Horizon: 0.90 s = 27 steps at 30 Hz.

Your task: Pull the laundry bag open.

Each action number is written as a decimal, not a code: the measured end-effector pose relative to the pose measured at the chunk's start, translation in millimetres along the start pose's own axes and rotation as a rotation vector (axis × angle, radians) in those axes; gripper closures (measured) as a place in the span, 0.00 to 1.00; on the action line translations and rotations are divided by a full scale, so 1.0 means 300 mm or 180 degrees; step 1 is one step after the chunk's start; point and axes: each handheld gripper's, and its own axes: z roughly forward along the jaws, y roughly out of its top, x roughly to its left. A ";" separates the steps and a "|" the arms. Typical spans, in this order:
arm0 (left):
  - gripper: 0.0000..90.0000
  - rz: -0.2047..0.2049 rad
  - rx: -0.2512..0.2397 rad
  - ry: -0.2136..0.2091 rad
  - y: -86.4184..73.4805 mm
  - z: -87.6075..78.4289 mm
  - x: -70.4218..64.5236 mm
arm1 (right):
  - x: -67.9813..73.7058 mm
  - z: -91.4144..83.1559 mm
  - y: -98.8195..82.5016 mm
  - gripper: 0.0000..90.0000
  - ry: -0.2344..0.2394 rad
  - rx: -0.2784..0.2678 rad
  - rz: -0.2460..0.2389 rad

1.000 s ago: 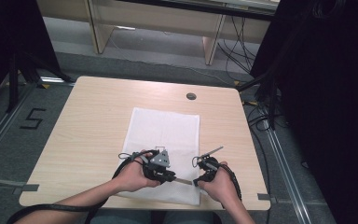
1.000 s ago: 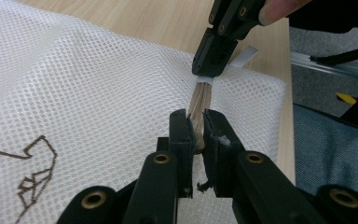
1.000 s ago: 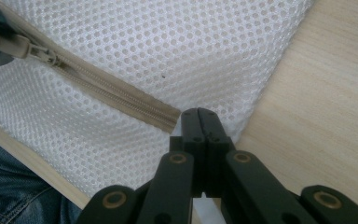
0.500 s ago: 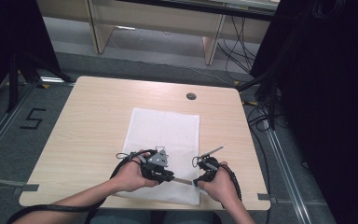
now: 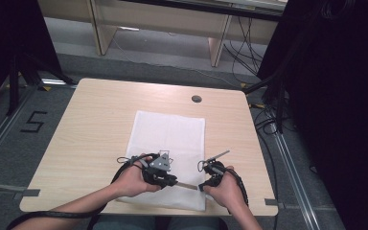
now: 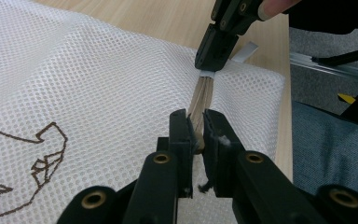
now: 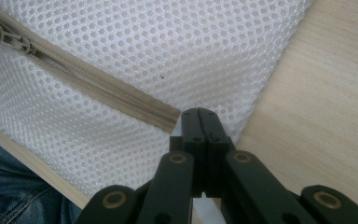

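Right now, left gripper (image 6: pixel 196 128) has its fingers (image 6: pixel 181 135) clamped on the beige zipper (image 6: pixel 201 95) of the white mesh bag (image 5: pixel 168 139), near the bag's front edge. Right gripper (image 7: pixel 200 122) has its fingers (image 7: pixel 192 128) pressed together at the zipper's end (image 7: pixel 170 116), pinching a small white tab at the bag's corner. Both hands sit at the bag's near edge, left hand (image 5: pixel 133 179), right hand (image 5: pixel 225 189). Bag lies flat mid-counter (image 5: pixel 96 124), brown logo (image 6: pixel 25 165) on its mesh.
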 end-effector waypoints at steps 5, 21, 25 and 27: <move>0.91 0.0002 -0.0002 -0.0004 0.000 -0.001 0.000 | 0.008 0.002 0.002 1.00 0.0025 -0.0059 0.0136; 0.91 -0.0023 -0.0026 0.0003 -0.014 -0.019 0.005 | 0.008 0.005 0.001 1.00 0.0039 -0.0098 0.0158; 0.91 -0.0046 -0.0046 -0.0008 -0.014 -0.021 0.007 | 0.009 0.005 0.001 1.00 0.0039 -0.0095 0.0160; 0.91 -0.0022 -0.0032 -0.0002 -0.015 -0.023 0.009 | 0.006 0.006 -0.001 1.00 0.0042 -0.0108 0.0144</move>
